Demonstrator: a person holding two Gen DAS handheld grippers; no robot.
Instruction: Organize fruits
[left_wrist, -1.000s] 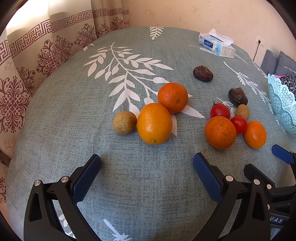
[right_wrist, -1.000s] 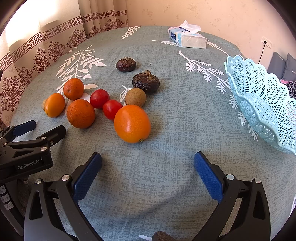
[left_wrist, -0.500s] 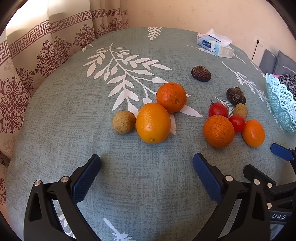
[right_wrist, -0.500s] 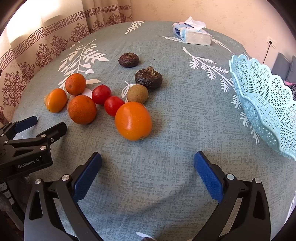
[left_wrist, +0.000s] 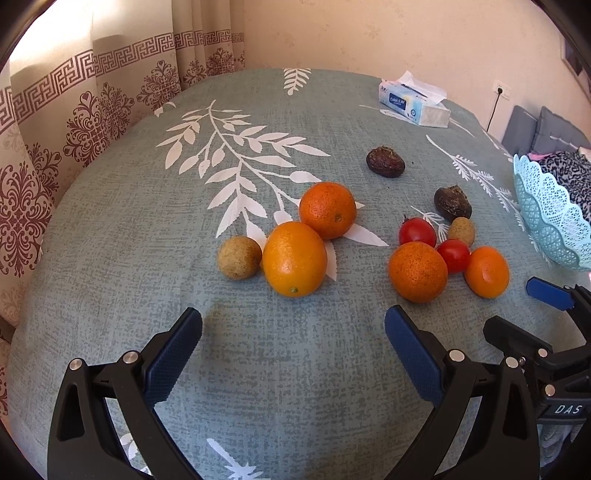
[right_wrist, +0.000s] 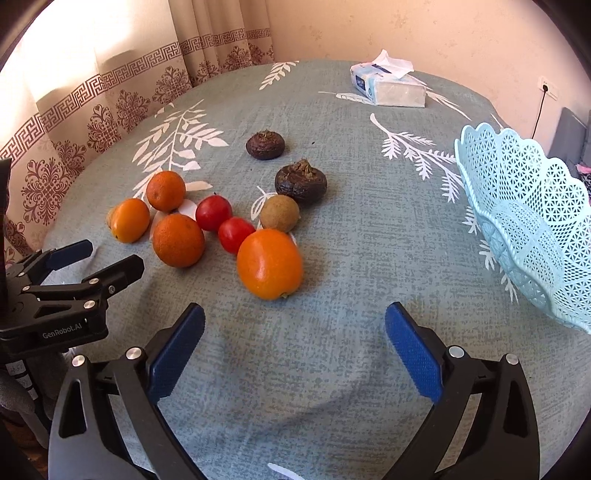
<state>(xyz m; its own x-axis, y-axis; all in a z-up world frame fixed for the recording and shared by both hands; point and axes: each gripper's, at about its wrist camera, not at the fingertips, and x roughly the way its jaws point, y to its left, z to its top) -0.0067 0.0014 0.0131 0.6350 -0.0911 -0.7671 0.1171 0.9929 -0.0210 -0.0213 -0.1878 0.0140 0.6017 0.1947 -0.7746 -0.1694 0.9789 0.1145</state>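
Several fruits lie loose on the grey-green tablecloth. In the left wrist view a smooth orange (left_wrist: 294, 259), a rough orange (left_wrist: 327, 209) and a small brown fruit (left_wrist: 239, 257) lie just ahead of my open, empty left gripper (left_wrist: 293, 332). In the right wrist view another smooth orange (right_wrist: 269, 263) lies just ahead of my open, empty right gripper (right_wrist: 295, 328), with two red tomatoes (right_wrist: 213, 212), a brown fruit (right_wrist: 279, 213), a rough orange (right_wrist: 178, 240) and two dark fruits (right_wrist: 301, 181) behind. The light blue lace basket (right_wrist: 532, 221) stands to the right, and I see nothing in it.
A tissue box (right_wrist: 388, 86) sits at the table's far side. Patterned curtains (left_wrist: 92, 99) hang along the left. The table (left_wrist: 258, 387) drops away near both grippers. A wall socket and grey cushions (left_wrist: 546, 125) are at the far right.
Both grippers have drawn back and risen slightly, so the fruits sit a little farther ahead. Nothing on the table has moved and both grippers stay open.
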